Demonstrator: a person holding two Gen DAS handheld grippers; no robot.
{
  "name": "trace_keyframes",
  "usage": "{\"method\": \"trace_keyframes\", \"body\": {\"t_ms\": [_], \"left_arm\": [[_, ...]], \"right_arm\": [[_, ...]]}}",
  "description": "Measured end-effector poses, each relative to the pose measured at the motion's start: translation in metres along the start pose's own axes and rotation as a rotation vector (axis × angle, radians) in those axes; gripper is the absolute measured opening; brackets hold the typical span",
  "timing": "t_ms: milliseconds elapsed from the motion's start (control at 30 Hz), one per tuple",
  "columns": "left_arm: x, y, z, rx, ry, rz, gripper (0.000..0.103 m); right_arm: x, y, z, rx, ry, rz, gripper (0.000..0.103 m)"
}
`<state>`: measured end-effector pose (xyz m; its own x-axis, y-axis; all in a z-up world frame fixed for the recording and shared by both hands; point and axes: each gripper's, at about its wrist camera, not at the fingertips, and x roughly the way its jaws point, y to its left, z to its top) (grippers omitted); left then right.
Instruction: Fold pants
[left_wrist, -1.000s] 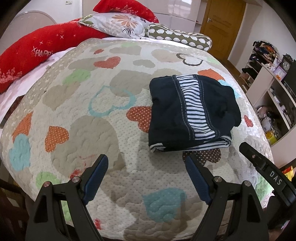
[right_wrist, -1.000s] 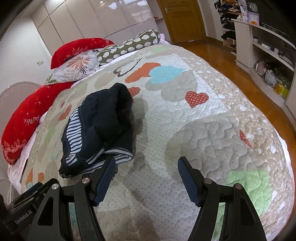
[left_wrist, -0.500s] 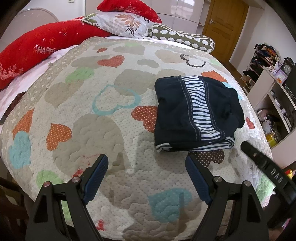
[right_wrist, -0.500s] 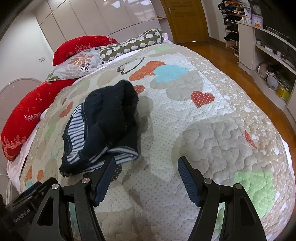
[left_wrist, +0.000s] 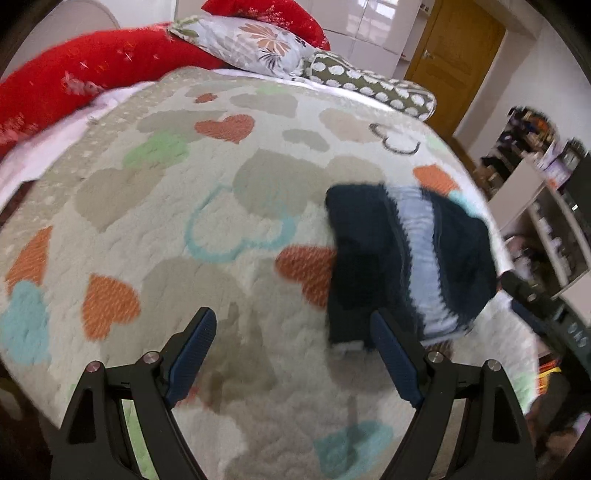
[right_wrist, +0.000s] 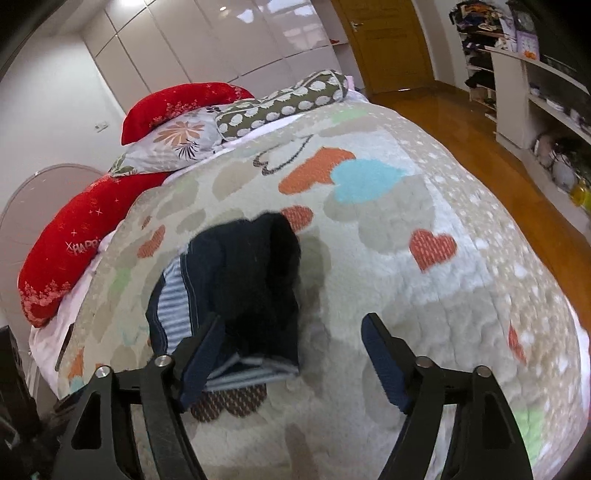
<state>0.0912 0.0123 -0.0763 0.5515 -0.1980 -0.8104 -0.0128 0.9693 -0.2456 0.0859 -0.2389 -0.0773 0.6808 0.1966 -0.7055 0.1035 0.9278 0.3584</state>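
Pants (left_wrist: 402, 266) lay folded in compact bundle on quilt (left_wrist: 221, 229). Left gripper (left_wrist: 293, 349) and right gripper (right_wrist: 290, 356) both gaped, empty. Folding judged near finished; next likely final tidy or withdrawal.

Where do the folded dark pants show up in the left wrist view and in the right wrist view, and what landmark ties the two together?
Left wrist view: the pants lie right of centre on the quilt, just beyond the right finger.
Right wrist view: the pants lie left of centre, partly behind the left finger.
Shared landmark: the polka-dot bolster at the head of the bed.
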Motion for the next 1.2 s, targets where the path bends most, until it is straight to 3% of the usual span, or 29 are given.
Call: {"method": "trace_keyframes", "body": {"t_ms": [133,233,367,467,600,667,733,767,900,1100,1200], "left_arm": [[0.018,0.003,0.023,-0.048,0.051,-0.110,0.084],[0.033,-0.007,0.033,-0.014,0.062,-0.125,0.084],[0.053,-0.018,0.039,0.010,0.099,-0.176,0.084],[0.077,-0.024,0.042,0.010,0.154,-0.247,0.089],[0.083,-0.033,0.042,0.031,0.139,-0.298,0.091],[0.081,-0.039,0.039,0.049,0.151,-0.336,0.052],[0.078,-0.044,0.036,0.065,0.150,-0.326,0.041],[0.076,-0.046,0.036,0.072,0.143,-0.320,0.034],[0.059,-0.046,0.035,0.079,0.111,-0.316,0.025],[0.035,-0.041,0.044,0.118,0.043,-0.270,0.024],[0.039,-0.024,0.060,0.076,0.048,-0.274,0.024]], "right_arm": [[0.020,0.001,0.020,0.003,0.042,0.044,0.085],[0.037,0.000,0.027,0.015,0.092,0.119,0.086],[0.056,-0.004,0.033,0.031,0.109,0.107,0.087],[0.074,-0.014,0.034,0.106,0.153,0.159,0.088],[0.091,-0.021,0.034,0.176,0.169,0.235,0.092],[0.094,-0.016,0.035,0.164,0.173,0.260,0.091],[0.097,-0.008,0.033,0.146,0.190,0.294,0.077],[0.099,-0.004,0.031,0.135,0.212,0.306,0.060],[0.091,-0.001,0.030,0.138,0.205,0.302,0.047],[0.069,0.015,0.035,0.117,0.195,0.347,0.043],[0.070,0.033,0.044,0.086,0.201,0.355,0.043]]}}
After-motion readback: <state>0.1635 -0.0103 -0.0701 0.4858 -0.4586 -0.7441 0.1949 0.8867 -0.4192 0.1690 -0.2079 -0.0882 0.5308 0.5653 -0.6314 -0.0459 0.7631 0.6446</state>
